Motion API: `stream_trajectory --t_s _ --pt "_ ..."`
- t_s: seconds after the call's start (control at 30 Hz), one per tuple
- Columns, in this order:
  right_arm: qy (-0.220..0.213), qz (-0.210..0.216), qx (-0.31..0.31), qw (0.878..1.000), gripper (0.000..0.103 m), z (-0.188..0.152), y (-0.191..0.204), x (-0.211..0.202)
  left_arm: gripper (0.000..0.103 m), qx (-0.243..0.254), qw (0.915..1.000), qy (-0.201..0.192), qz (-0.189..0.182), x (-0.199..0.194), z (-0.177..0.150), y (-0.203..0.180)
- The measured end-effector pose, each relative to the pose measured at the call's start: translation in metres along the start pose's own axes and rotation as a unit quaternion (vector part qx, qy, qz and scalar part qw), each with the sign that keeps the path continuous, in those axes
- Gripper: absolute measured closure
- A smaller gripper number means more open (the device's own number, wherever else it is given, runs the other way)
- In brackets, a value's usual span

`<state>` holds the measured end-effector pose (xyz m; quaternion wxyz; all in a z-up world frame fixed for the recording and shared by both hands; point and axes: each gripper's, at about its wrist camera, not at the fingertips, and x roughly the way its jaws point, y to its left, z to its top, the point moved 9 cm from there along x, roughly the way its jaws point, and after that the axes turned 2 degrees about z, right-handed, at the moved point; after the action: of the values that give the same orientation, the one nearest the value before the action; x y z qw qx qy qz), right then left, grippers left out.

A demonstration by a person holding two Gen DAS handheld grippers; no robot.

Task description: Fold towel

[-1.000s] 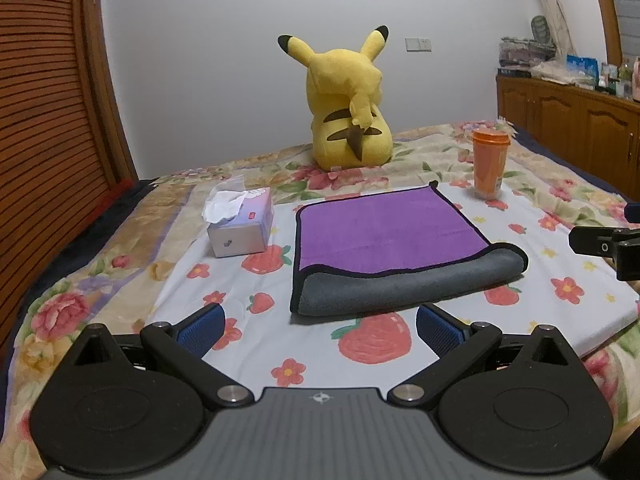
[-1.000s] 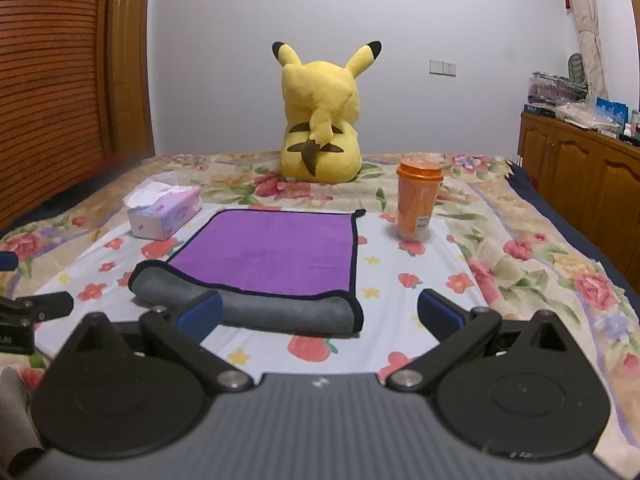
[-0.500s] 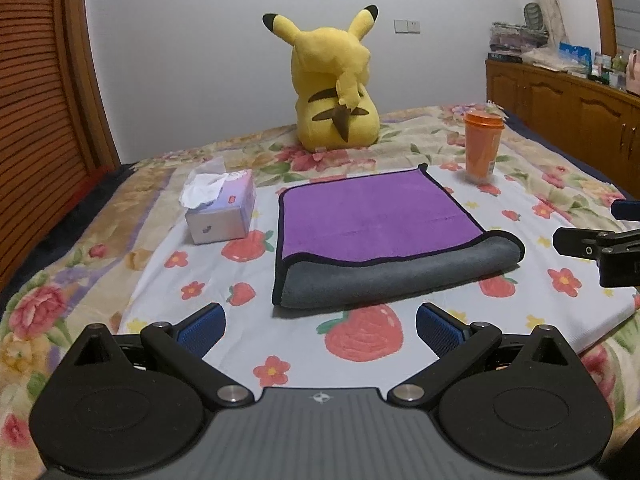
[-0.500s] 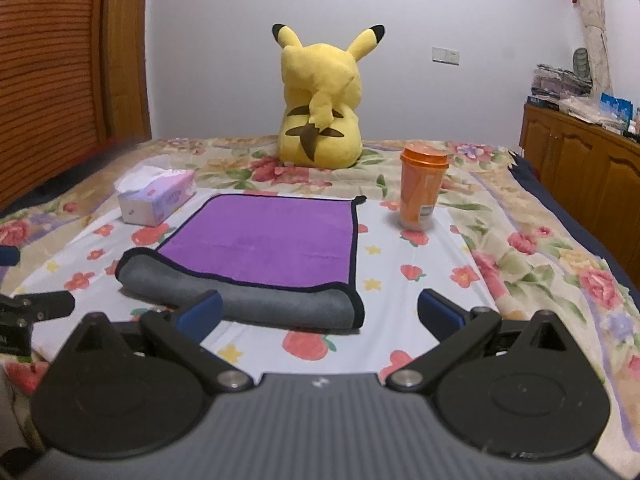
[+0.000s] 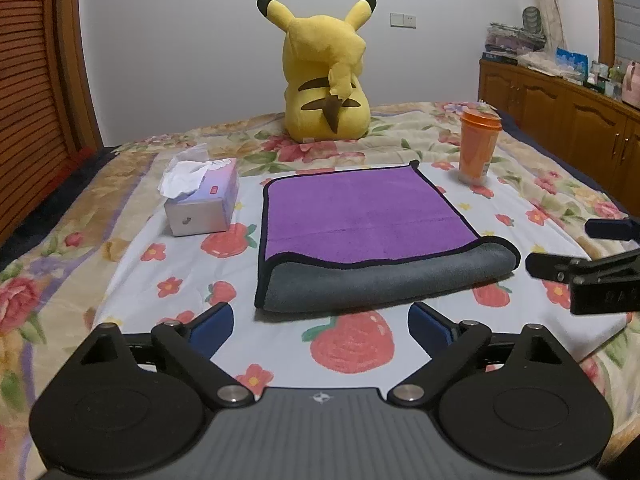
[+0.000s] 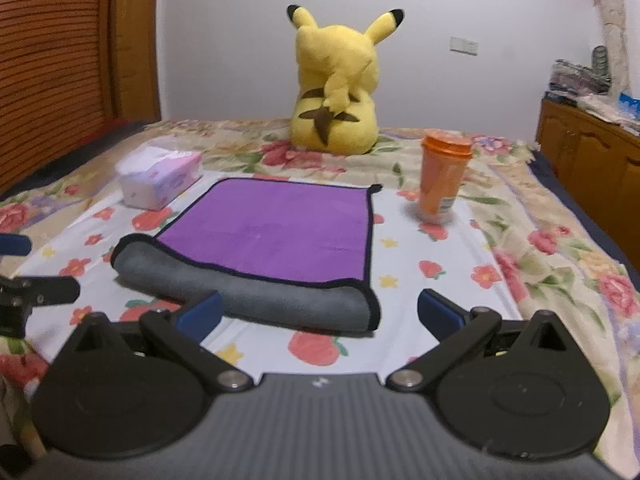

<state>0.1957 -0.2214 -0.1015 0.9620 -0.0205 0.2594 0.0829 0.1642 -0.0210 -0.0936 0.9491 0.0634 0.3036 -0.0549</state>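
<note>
Towel point(image 5: 368, 216) lies flat on the bed point(image 5: 132, 264), purple face up, with its near edge turned over so the grey underside shows as a soft roll along the front; it sits between the tissue box point(image 5: 200, 204) on one side and the orange cup point(image 5: 478, 144) on the other, with the yellow plush toy point(image 5: 326, 80) well behind it. Both tools hang just short of that rolled edge, the left gripper point(image 5: 320, 320) with its jaws spread wide and holding nothing, the right gripper point(image 6: 318, 312) likewise wide apart and empty. From where I stand the trouble I'd expect is in the pinch: the roll is thick and springy, so the jaws may catch only the top layer and the fold would slide apart as it is lifted. The bedding under it is soft and printed cloth, and a low approach could nip the sheet along with the towel and drag it. If the 2 sides are not lifted evenly, the black-trimmed edges would land crooked. The cup stands near the towel's far right corner and looks light and tall, so a wide swing of the cloth or the right tool could tip it; the tissue box is close enough on the left to be nudged
</note>
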Motion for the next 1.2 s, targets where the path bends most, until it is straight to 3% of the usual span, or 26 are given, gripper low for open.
stream_trajectory --t_s 0.2,0.33,0.67,1.2 --pt "0.016 0.012 -0.005 1.000 0.000 -0.002 0.002 0.011 0.009 -0.003 1.0000 0.009 -0.003 0.015 0.002 0.005" --pt "0.021 0.015 -0.002 1.000 0.000 0.001 0.000 0.020 0.018 -0.010 0.9996 0.024 -0.004 0.029 0.001 0.013" --pt "0.030 0.026 -0.001 0.999 0.000 0.006 -0.007 0.045 0.020 -0.024 0.9990 0.038 0.001 0.059 0.005 0.030" --pt "0.067 0.048 0.023 0.996 0.000 0.004 -0.022 0.081 0.037 0.000 0.9989 0.041 -0.022 0.084 0.015 0.028"
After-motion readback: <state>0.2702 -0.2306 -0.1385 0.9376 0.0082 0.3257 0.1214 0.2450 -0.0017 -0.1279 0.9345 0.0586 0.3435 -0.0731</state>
